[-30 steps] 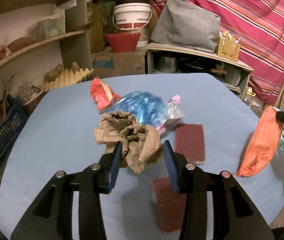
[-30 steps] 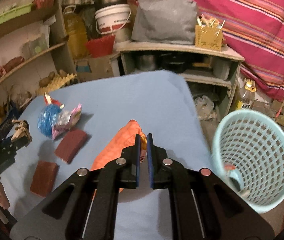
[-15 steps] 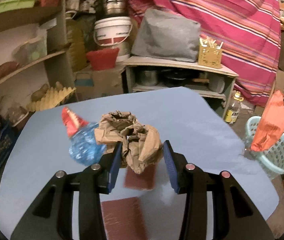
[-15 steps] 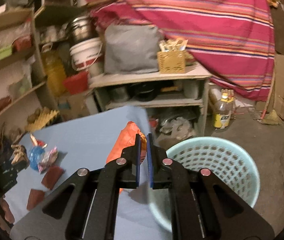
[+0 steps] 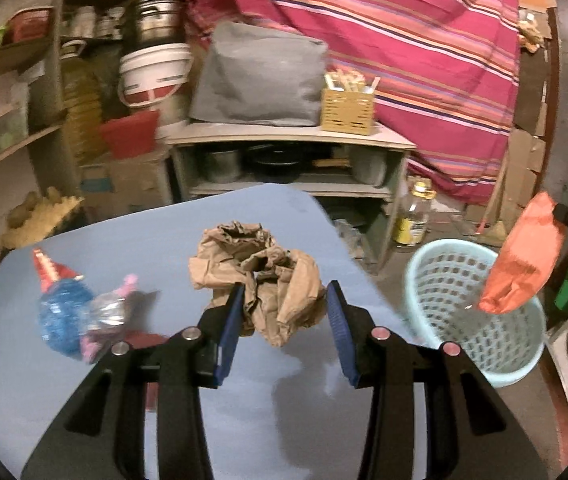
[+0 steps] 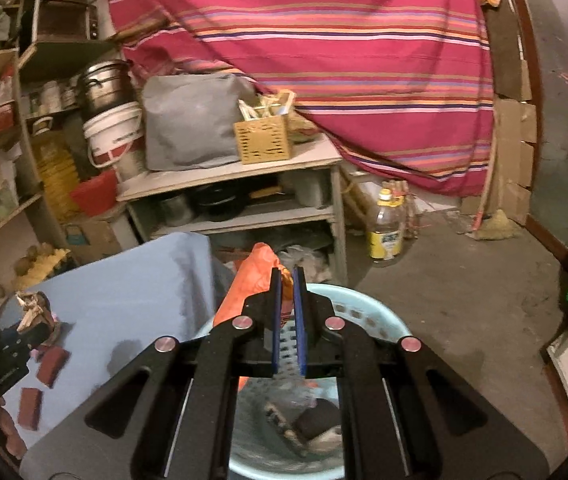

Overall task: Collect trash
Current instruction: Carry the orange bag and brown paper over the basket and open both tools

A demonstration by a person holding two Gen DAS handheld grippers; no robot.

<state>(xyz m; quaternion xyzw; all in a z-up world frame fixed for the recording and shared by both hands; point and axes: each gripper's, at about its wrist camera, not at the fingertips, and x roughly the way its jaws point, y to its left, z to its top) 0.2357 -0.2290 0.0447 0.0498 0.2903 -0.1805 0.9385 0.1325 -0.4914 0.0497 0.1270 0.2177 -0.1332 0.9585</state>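
1. Two grippers are seen. By the right gripper [image 6: 287,280] an orange bag [image 6: 250,280] is pinched at its top edge between nearly closed jaws and held over the basket [image 6: 363,316]. By the left gripper [image 5: 284,300] a paper wad [image 5: 260,276] is clamped between its pads above the table [image 5: 124,240].

2. One pale blue basket is counted, standing on the floor just beside the table's edge; some dark trash is already lying in it, too blurred to name.

3. One orange bag is counted. It is judged light, limp and slick; a pinch at the rim seems enough, though a slip is possible.

4. One brown paper wad is counted. It is judged very light, crushable and springy; it is best squeezed across its bulk, as is done now.

5. Two wrappers are left on the table: one blue [image 5: 60,316] with a red end, one silvery-pink [image 5: 110,312], touching each other. Both are judged thin and slippery, best taken at a crimped end.

6. Two dark red blocks [image 6: 52,362] are counted on the table; stiffness cannot be told.
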